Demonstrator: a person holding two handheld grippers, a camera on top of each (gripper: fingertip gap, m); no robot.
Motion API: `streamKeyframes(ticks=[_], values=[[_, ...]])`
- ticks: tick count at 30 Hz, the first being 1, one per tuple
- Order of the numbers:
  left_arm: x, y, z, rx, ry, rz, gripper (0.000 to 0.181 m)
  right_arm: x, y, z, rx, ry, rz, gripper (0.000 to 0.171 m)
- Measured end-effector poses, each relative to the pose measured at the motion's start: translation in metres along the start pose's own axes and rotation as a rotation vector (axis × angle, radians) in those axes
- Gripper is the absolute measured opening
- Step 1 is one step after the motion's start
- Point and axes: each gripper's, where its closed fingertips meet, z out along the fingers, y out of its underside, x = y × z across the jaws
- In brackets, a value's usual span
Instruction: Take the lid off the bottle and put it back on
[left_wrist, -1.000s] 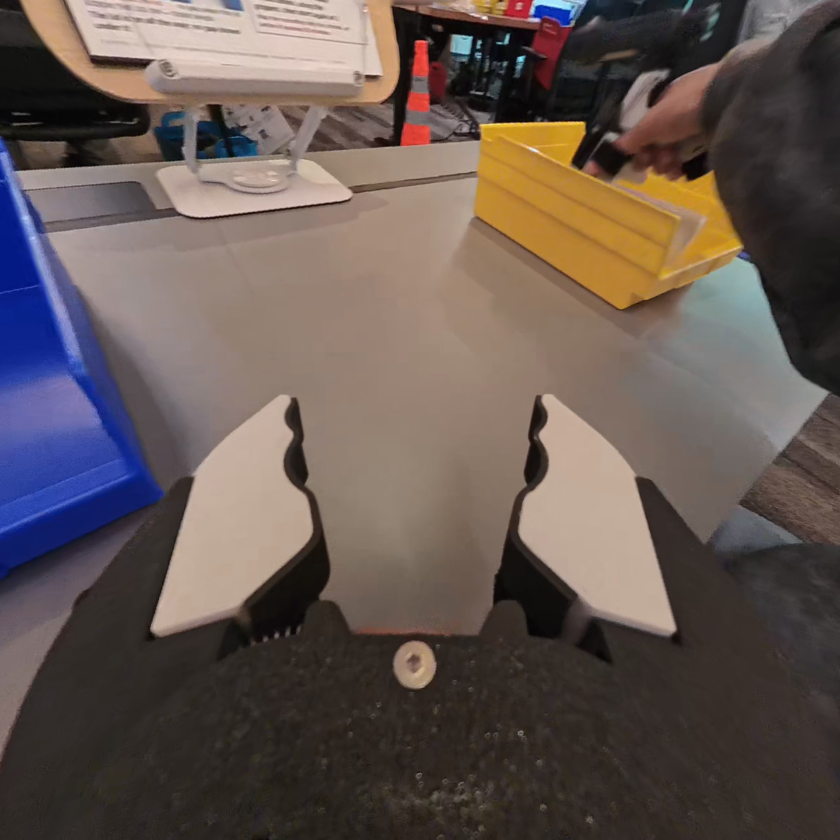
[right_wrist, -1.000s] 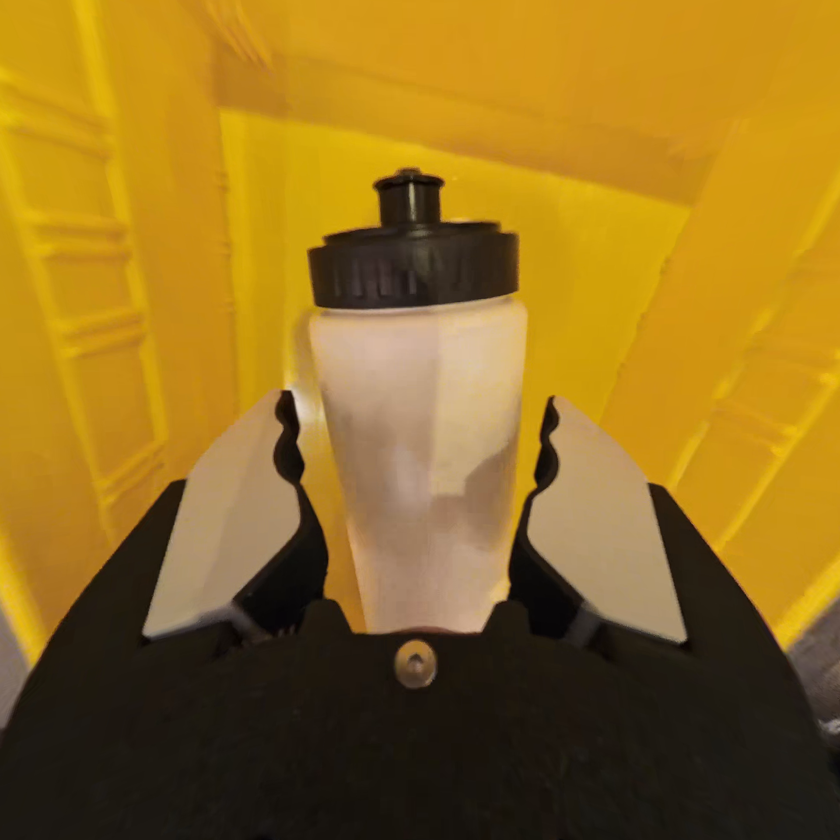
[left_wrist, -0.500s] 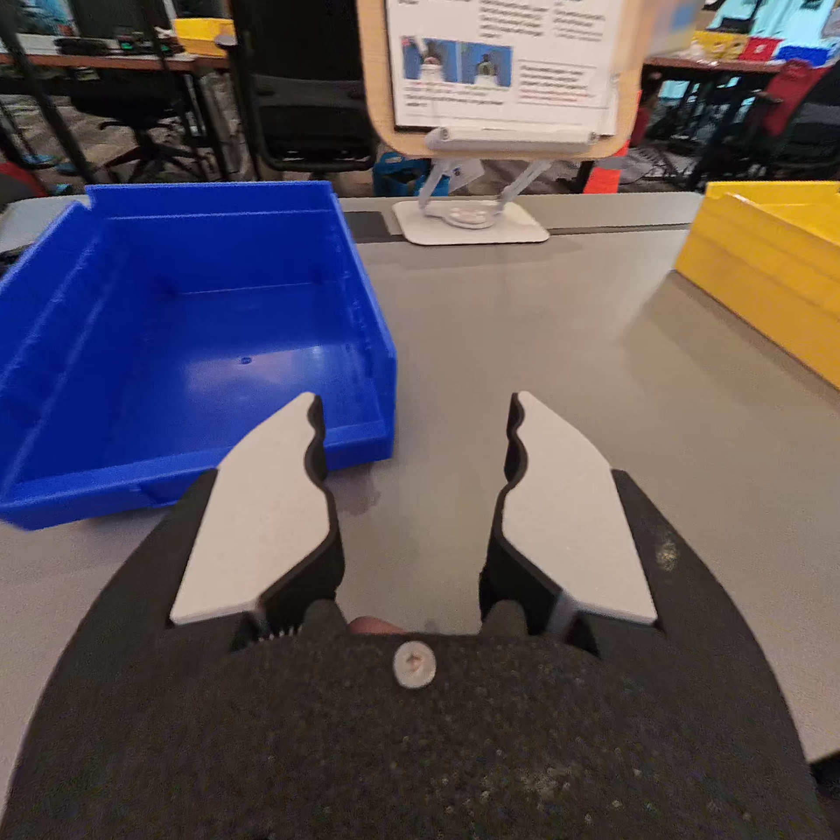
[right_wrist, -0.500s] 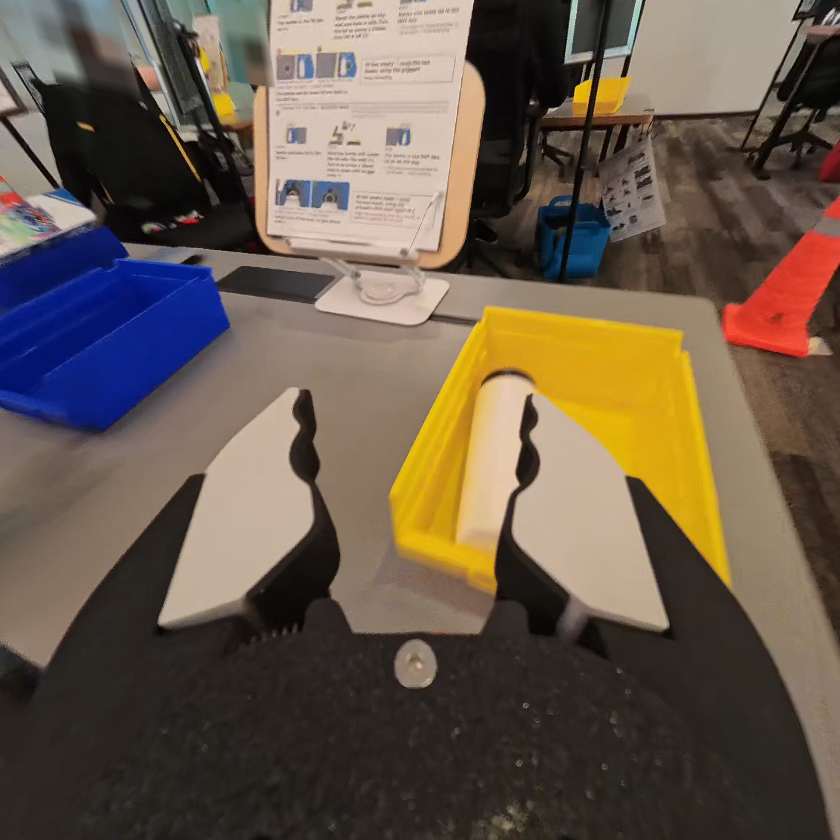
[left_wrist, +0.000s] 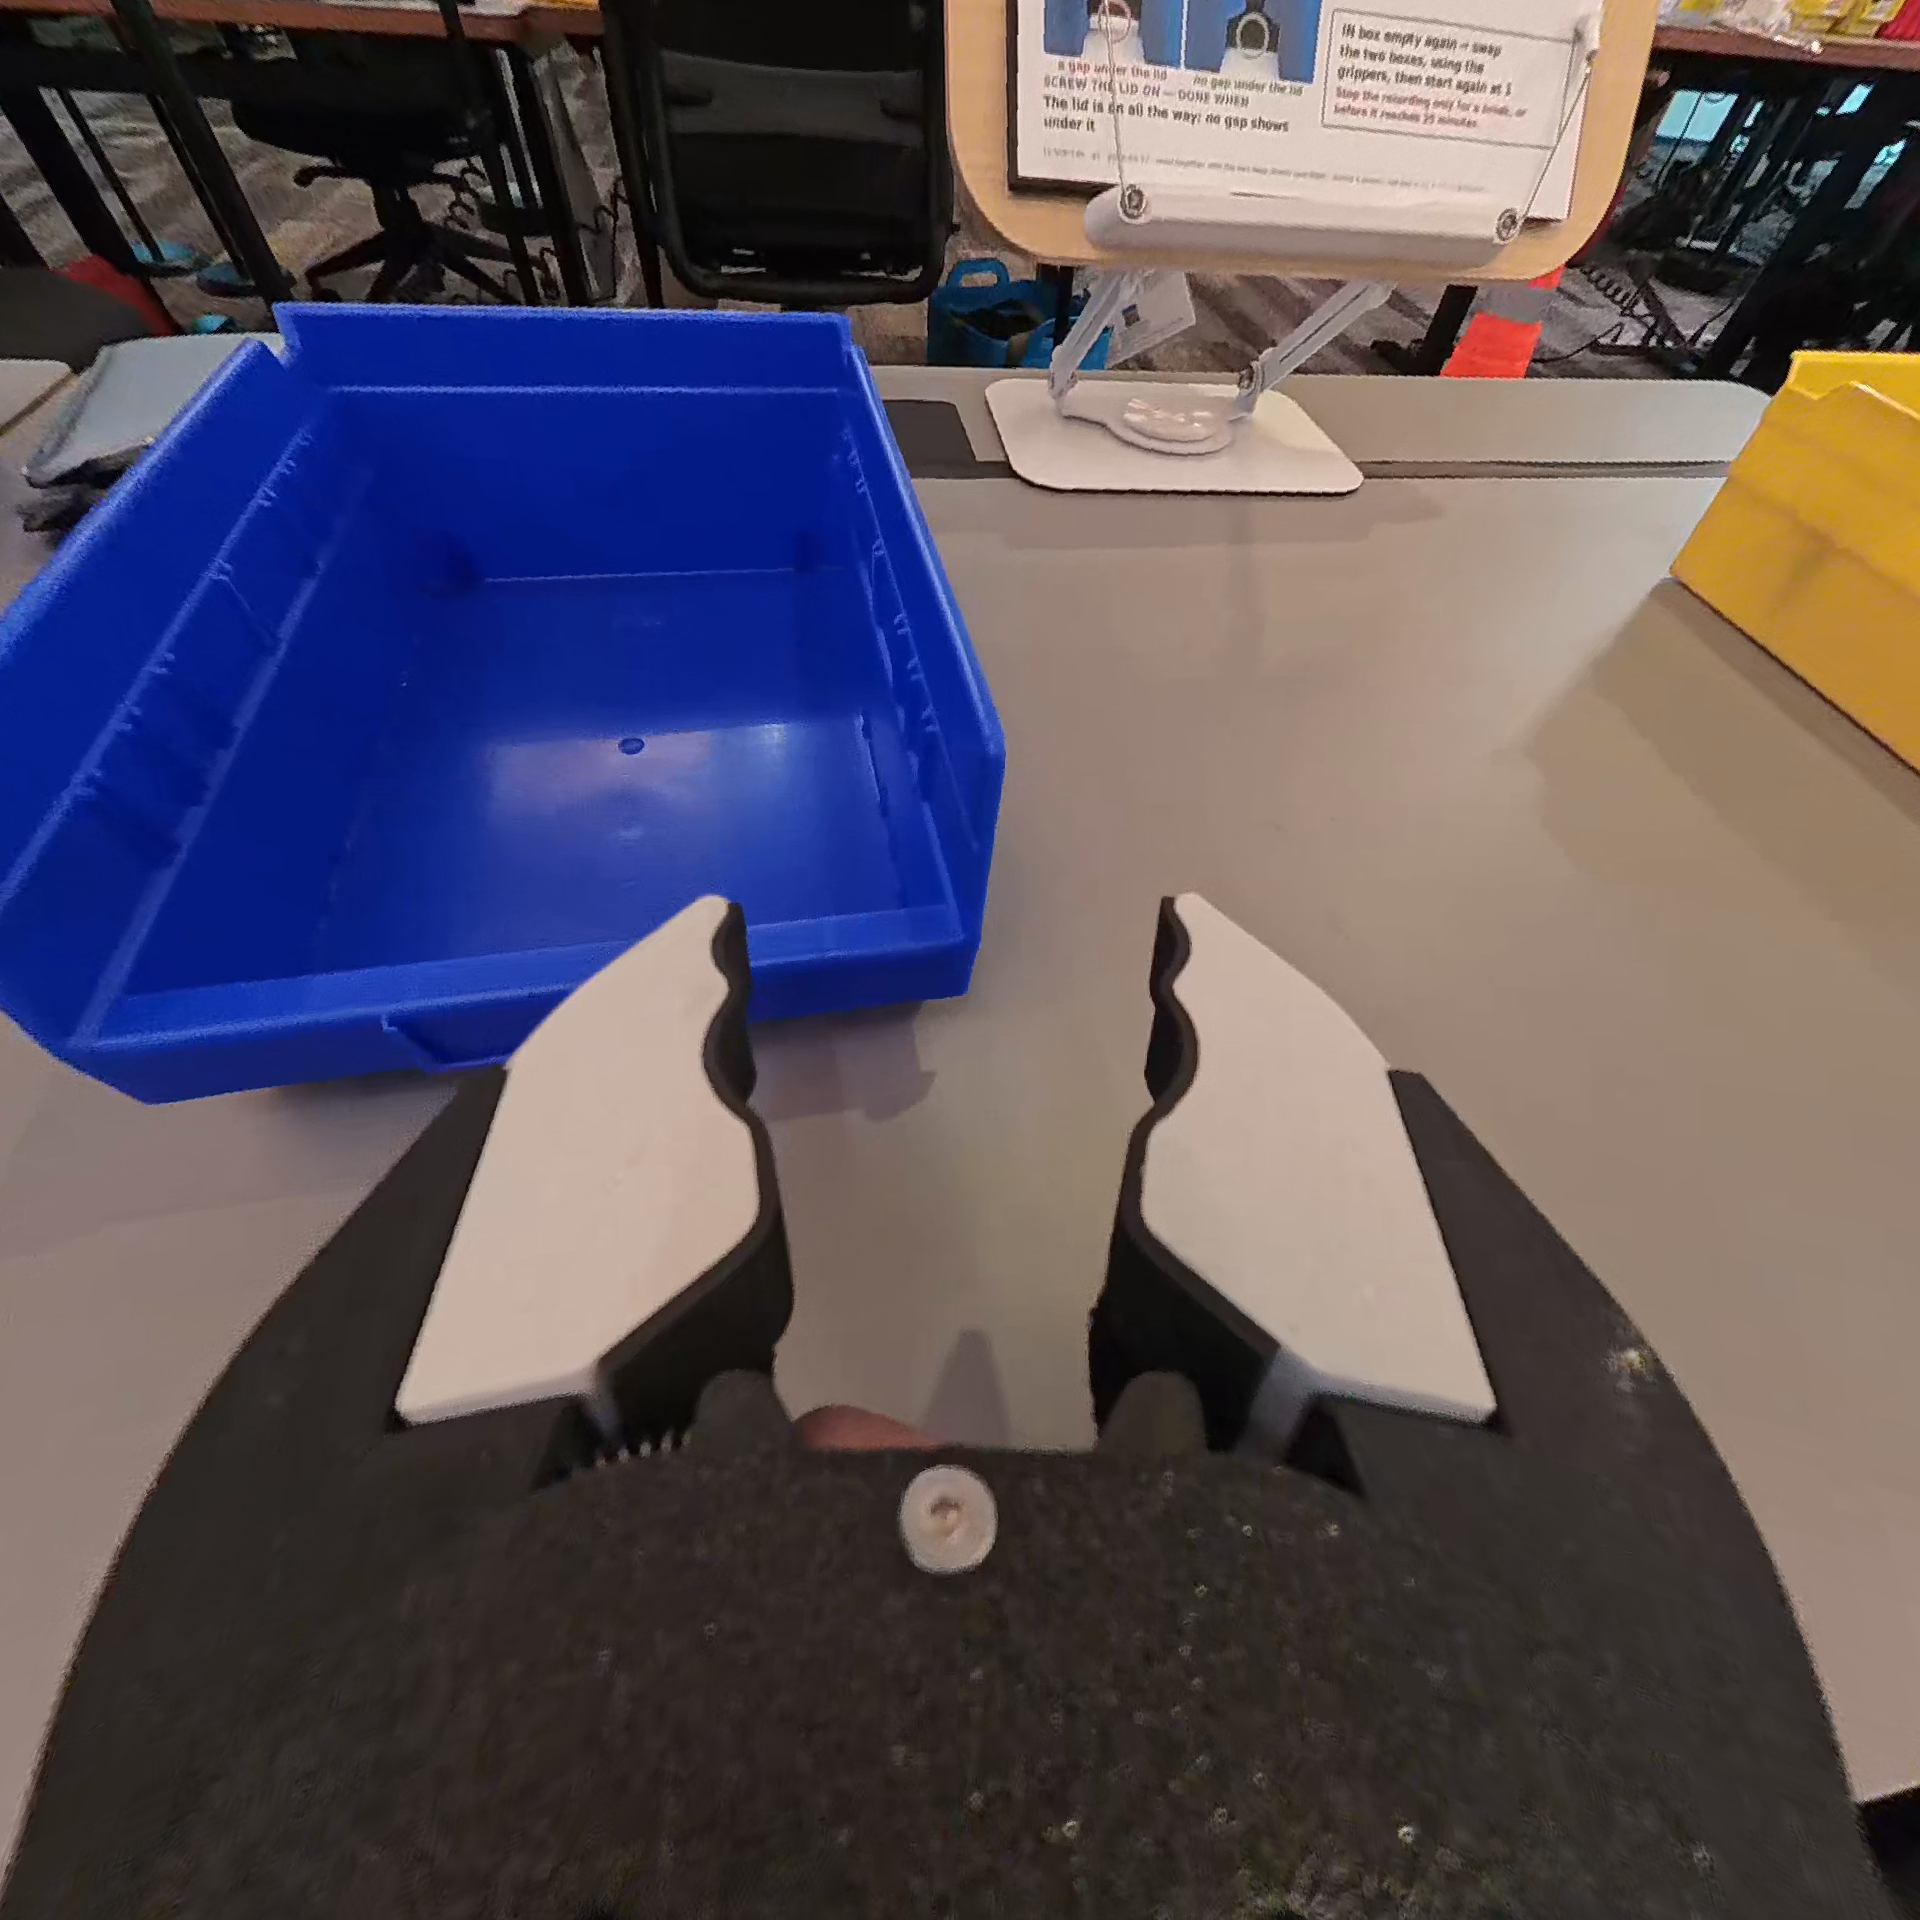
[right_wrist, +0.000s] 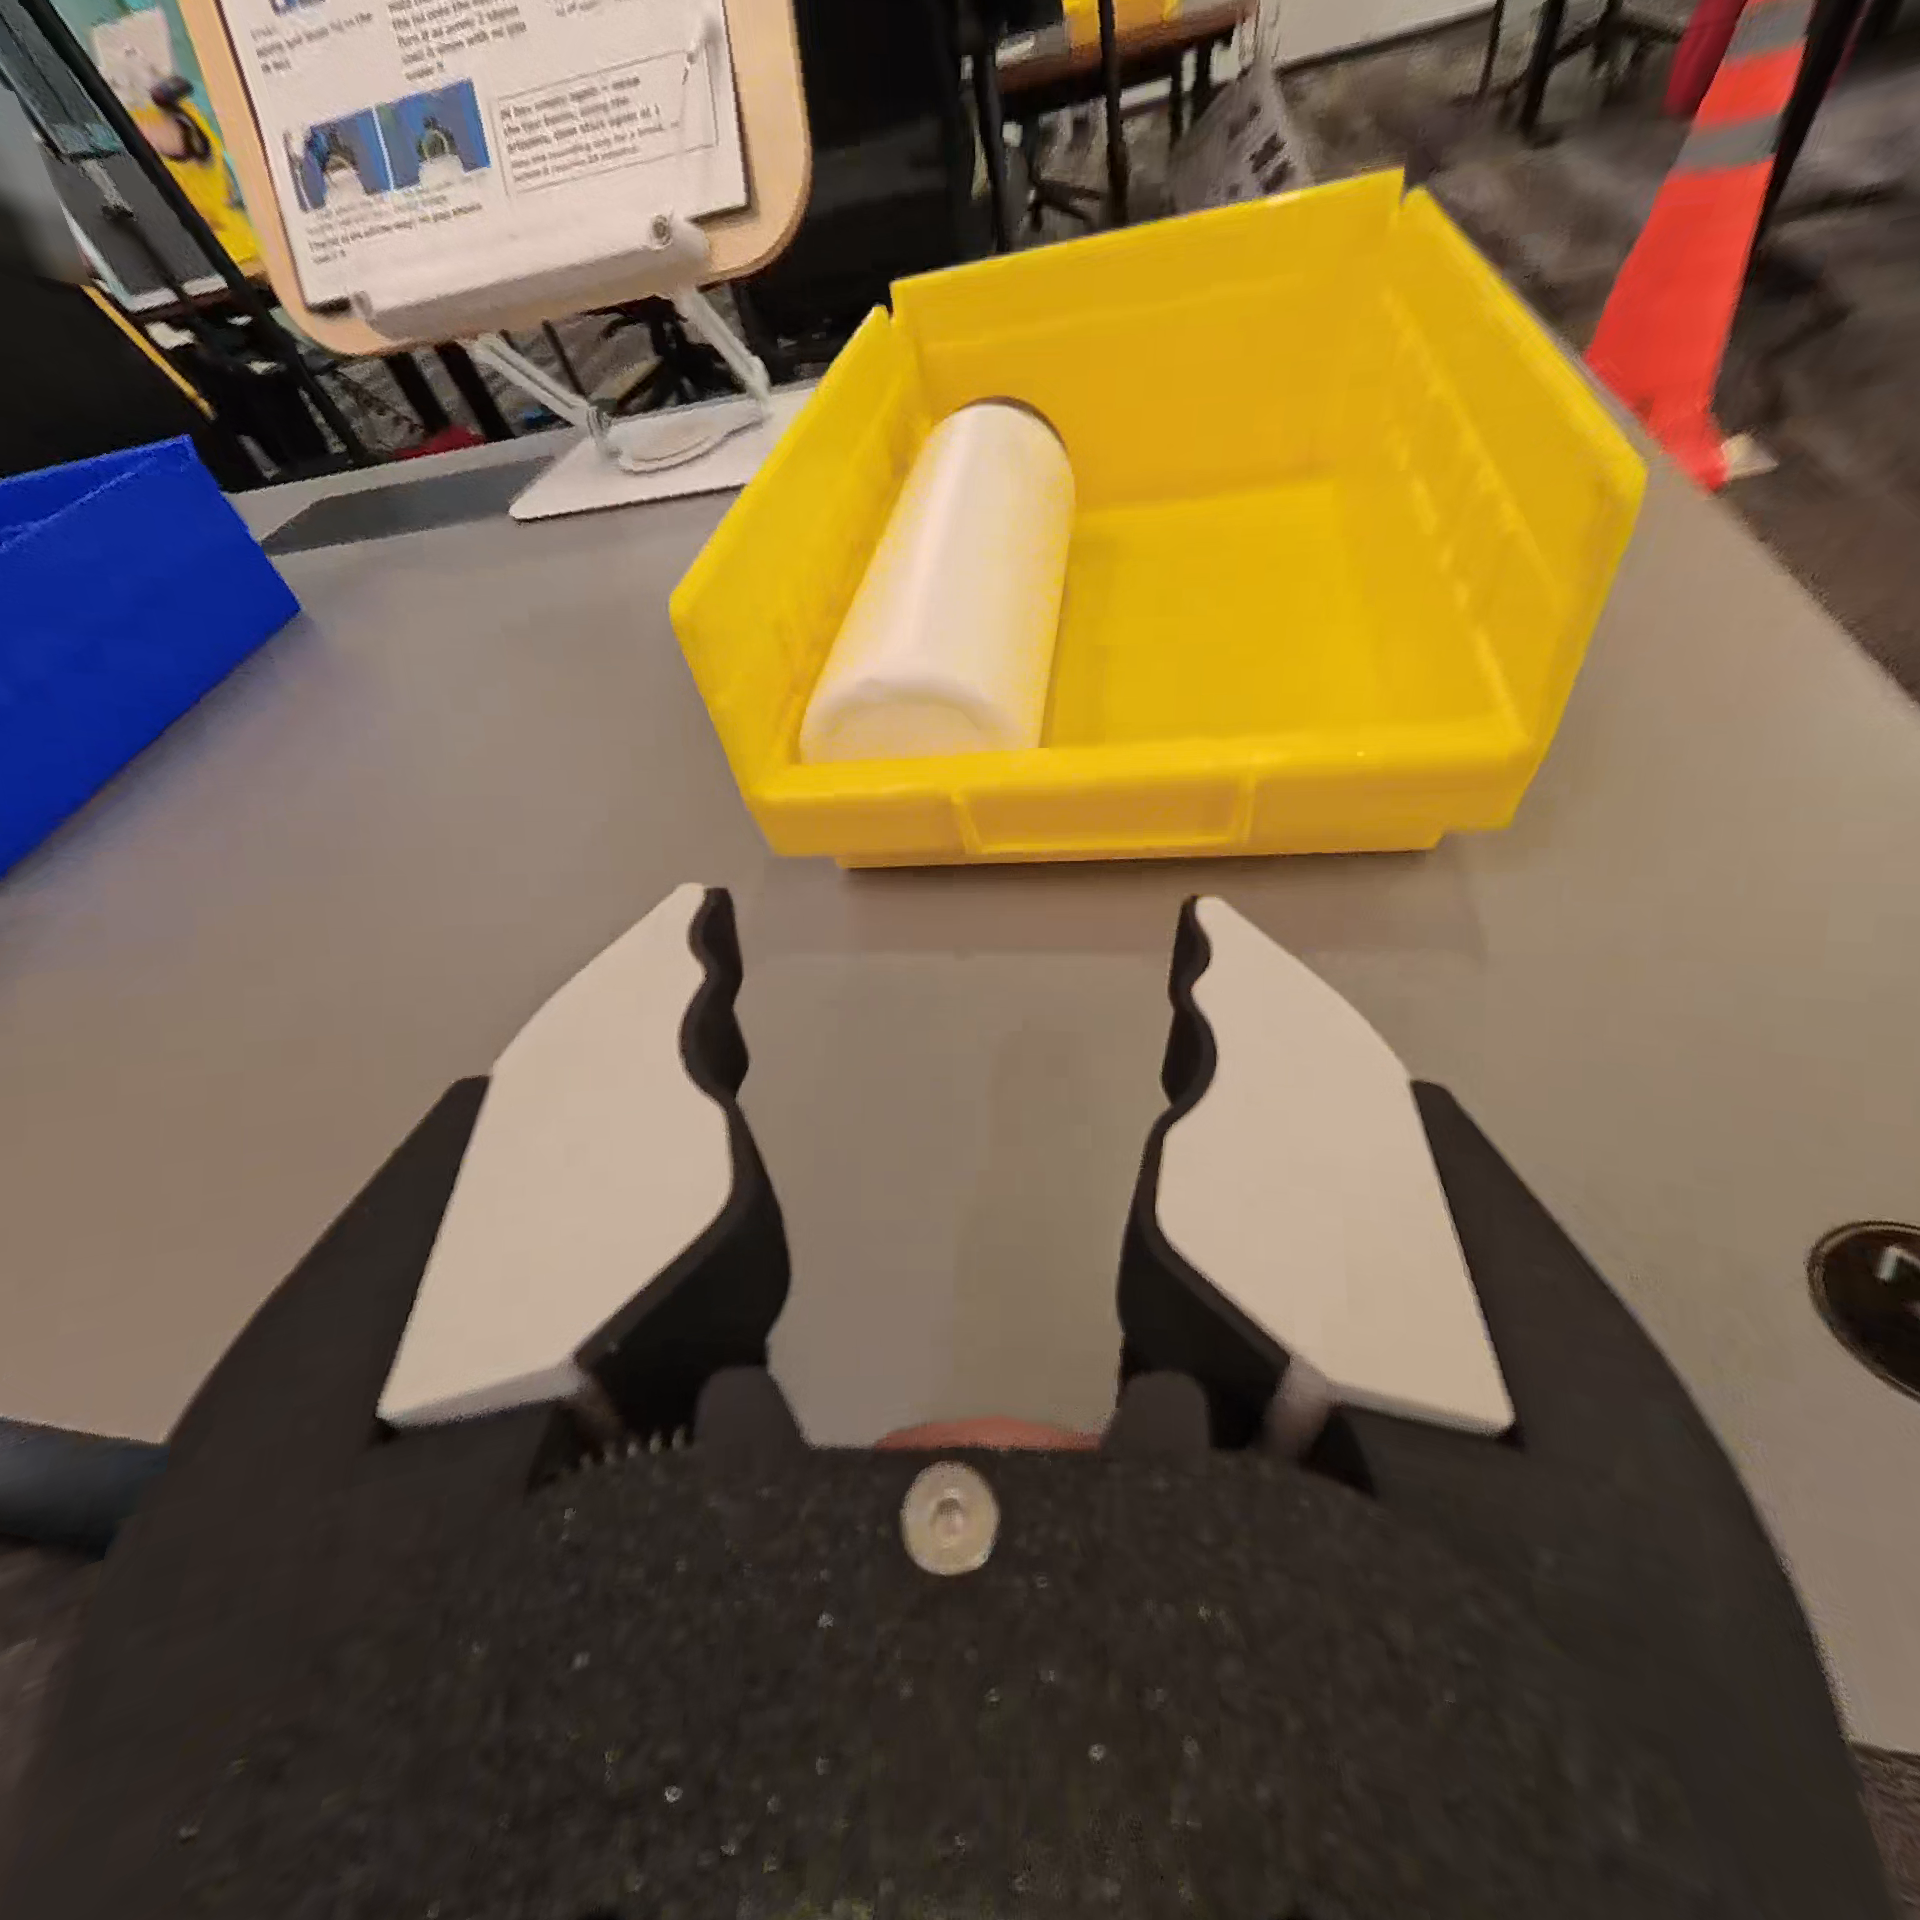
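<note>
Left gripper (left_wrist: 948, 925): jaws spread wide, nothing between them, held over bare table.
Right gripper (right_wrist: 951, 914): jaws equally wide, empty.
Table (right_wrist: 499, 790): smooth matte grey; a dark round inset at its right edge.
Bottle (right_wrist: 945, 592): ahead of the right gripper, lying on its side against the left wall of the yellow bin (right_wrist: 1143, 821); frosted white plastic.
Lid: far end only a dark sliver, probably still on.
Blue bin (left_wrist: 499, 665): ahead-left of the left gripper, glossy ribbed plastic.
Room: instruction board on a stand (left_wrist: 1174, 436), office chairs, orange cone (right_wrist: 1704, 218).
</note>
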Motion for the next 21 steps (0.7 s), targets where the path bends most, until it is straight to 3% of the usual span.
streamKeyframes(ticks=[13, 21], values=[[0.021, 0.009, 0.004, -0.046, 0.09, 0.004, 0.071, -0.009, -0.007, 0.01, 0.04, 0.008, -0.08, 0.082], [0.048, 0.01, 0.004, -0.047, 0.149, 0.069, 0.07, -0.089, -0.008, 0.099, -0.029, -0.178, -0.204, 0.084]])
